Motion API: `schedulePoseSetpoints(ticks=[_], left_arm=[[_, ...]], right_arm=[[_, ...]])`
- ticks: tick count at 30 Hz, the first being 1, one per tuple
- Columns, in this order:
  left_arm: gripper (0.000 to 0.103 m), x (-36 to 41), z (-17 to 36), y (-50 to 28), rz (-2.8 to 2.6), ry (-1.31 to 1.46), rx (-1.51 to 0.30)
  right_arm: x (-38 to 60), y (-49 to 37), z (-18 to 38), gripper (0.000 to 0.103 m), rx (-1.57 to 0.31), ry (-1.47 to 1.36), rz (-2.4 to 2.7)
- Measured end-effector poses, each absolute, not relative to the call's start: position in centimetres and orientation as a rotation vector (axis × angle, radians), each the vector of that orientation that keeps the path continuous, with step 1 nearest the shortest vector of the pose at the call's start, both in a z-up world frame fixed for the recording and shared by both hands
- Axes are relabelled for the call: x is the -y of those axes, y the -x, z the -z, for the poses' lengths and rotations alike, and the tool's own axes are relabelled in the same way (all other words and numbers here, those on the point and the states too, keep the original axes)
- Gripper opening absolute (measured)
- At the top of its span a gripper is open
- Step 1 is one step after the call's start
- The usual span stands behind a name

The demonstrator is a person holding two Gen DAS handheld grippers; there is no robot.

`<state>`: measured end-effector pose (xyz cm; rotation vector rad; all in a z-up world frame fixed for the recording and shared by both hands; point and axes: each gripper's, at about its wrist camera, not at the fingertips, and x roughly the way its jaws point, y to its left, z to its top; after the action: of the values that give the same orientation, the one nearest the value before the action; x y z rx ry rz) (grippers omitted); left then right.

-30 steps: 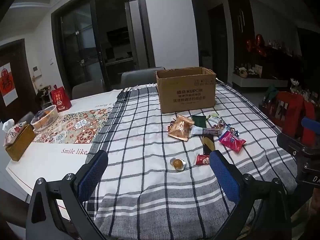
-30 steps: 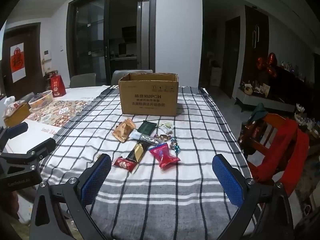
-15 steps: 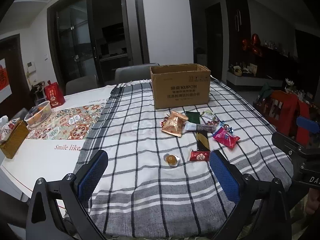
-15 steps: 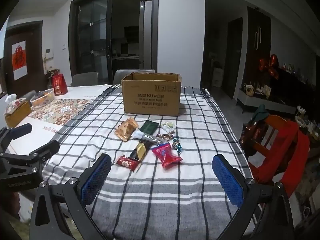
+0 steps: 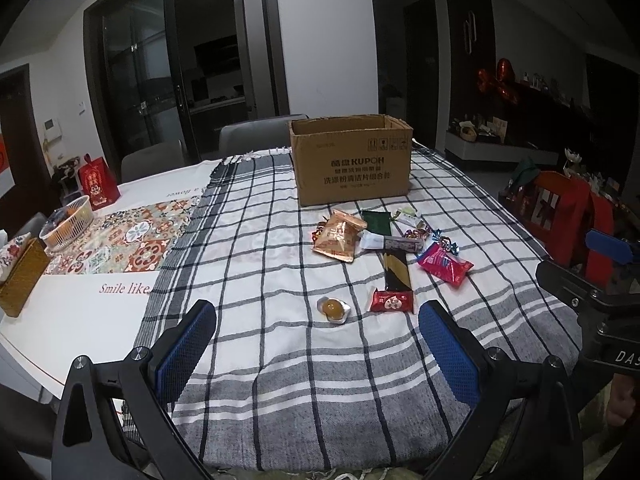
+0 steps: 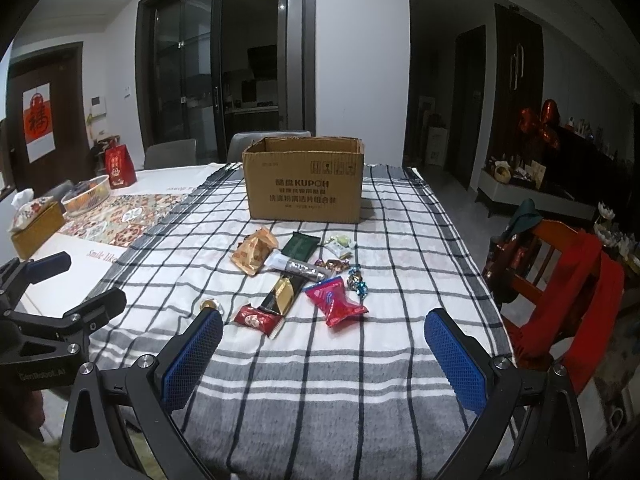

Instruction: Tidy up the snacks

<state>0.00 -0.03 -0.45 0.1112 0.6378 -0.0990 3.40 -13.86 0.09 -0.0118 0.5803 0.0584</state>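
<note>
Checked tablecloth (image 6: 320,360) sitting under scattered snacks (image 6: 300,276), cardboard box (image 6: 304,180) waiting behind them.
Left gripper (image 5: 316,344) and right gripper (image 6: 322,346) hovering wide, empty; I'd be grabbing the nearest red packet (image 5: 392,302) first.

Cardboard box (image 6: 304,186) interior hidden; jelly cup (image 6: 210,304) half behind right gripper's finger (image 6: 192,356); small candies (image 6: 356,280) unreadable.

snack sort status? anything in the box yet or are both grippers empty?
Nothing looks done. The snacks lie loose on the checked cloth in front of the cardboard box: orange packet, green packet, pink packet, small red packet, round candy. The box's inside is not visible. In hand: nothing; left gripper and right gripper are both open and short of the pile. Left: every snack.
</note>
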Motion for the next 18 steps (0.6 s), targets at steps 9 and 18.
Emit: schedulePoseSetpoints(ticks=[9,18], left_arm=[[0.103,0.02,0.42,-0.02,0.098,-0.113,-0.635],[0.103,0.02,0.41,-0.03,0.099,-0.113,-0.635]], right_arm=[[13.84,-3.43,-0.01,0.102,-0.578,0.014,-0.057],[13.91,-3.48,-0.06,0.102,-0.580,0.012,-0.058]])
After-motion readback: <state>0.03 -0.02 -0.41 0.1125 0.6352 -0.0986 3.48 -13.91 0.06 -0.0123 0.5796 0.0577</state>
